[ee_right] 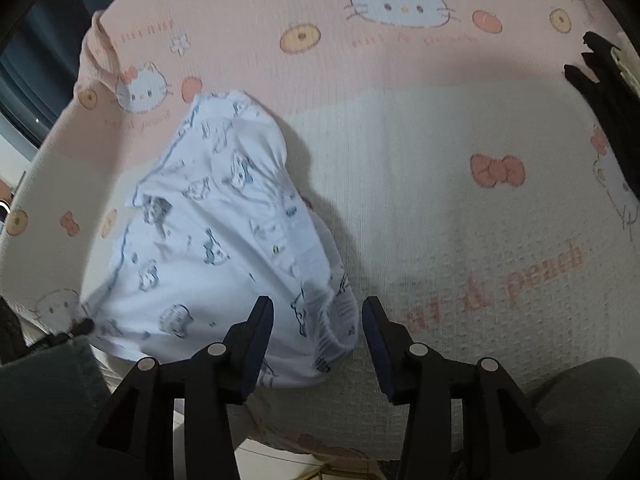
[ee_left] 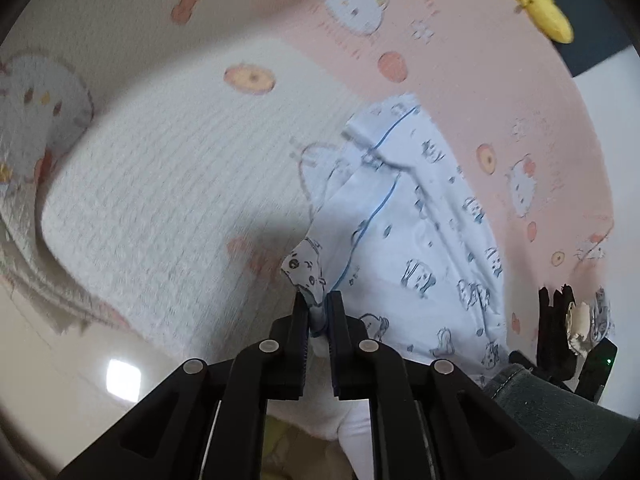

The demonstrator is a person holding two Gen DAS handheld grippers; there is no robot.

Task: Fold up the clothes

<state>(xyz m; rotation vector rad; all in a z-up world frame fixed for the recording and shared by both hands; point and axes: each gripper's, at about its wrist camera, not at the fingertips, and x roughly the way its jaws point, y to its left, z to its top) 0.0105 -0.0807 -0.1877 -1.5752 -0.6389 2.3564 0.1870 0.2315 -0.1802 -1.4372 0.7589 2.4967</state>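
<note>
Pinching a corner of the white printed garment (ee_left: 420,240), left tongs (ee_left: 319,304) are clamped on the cloth. Right tongs (ee_right: 318,320) stand apart, over the garment's elastic hem. Garment lies bunched on a pink-and-white blanket (ee_right: 440,160). Yellow object (ee_left: 540,12) beyond the blanket's edge.

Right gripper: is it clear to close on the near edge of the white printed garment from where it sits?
Probably yes. The right gripper is open, and the white printed garment bunches between its fingers with nothing over it.
</note>
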